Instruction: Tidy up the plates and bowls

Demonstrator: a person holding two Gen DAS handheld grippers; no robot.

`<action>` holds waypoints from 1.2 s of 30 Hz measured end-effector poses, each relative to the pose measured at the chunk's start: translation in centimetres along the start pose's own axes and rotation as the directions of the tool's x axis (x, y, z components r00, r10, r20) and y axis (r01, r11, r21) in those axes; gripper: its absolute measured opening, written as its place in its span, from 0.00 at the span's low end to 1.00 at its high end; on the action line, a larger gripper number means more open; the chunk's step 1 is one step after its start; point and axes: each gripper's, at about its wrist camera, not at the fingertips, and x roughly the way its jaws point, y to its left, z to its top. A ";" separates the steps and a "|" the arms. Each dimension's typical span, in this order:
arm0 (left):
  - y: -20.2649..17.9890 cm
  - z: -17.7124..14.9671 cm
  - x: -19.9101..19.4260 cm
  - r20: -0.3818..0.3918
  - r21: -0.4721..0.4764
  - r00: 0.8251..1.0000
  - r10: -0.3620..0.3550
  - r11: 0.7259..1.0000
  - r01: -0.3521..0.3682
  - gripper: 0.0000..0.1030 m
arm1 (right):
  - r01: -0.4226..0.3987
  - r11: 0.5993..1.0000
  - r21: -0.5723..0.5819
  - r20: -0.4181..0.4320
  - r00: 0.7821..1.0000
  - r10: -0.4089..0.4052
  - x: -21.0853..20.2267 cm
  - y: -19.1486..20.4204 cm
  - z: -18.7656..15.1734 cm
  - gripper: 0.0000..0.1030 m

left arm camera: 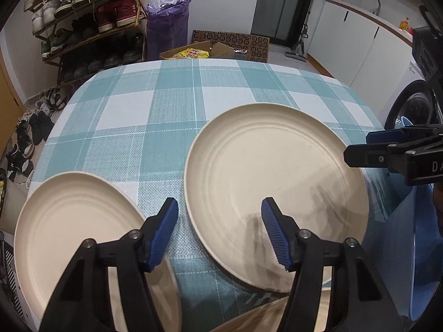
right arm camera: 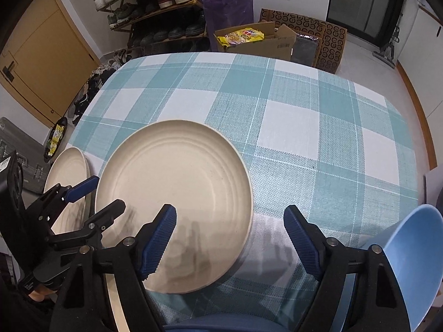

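Checked teal-and-white tablecloth (right arm camera: 304,127) covers a table, with a shoe rack (left arm camera: 91,19), a purple bag (right arm camera: 227,2) and a cardboard box (right arm camera: 257,41) on the floor beyond. On it lie two cream plates well apart from the far edge: a large plate (left arm camera: 277,182) near the middle and a second plate (left arm camera: 74,227) just beside it at the left edge; a blue bowl (right arm camera: 415,262) sits at the near right. Left gripper (left arm camera: 220,229) hangs with jaws parted and empty astride the large plate's left rim, one finger over the cloth and one over the plate, and right gripper (right arm camera: 229,240) likewise spread and empty astride its right rim.
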 end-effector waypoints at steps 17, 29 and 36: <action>-0.6 -0.5 0.8 -0.038 0.031 0.999 0.008 0.999 -0.007 0.50 | -0.036 0.999 -0.018 -0.061 0.998 0.035 2.2 0.2 -0.4 0.68; -0.1 -0.5 0.7 -0.028 0.022 0.999 0.030 0.999 -0.030 0.33 | -0.006 0.999 -0.036 -0.056 0.998 0.004 2.8 0.3 -0.9 0.42; -0.1 -0.6 0.4 -0.012 0.012 0.999 0.035 0.999 -0.035 0.29 | 0.022 0.999 -0.048 -0.018 1.000 -0.023 1.7 0.0 -1.1 0.32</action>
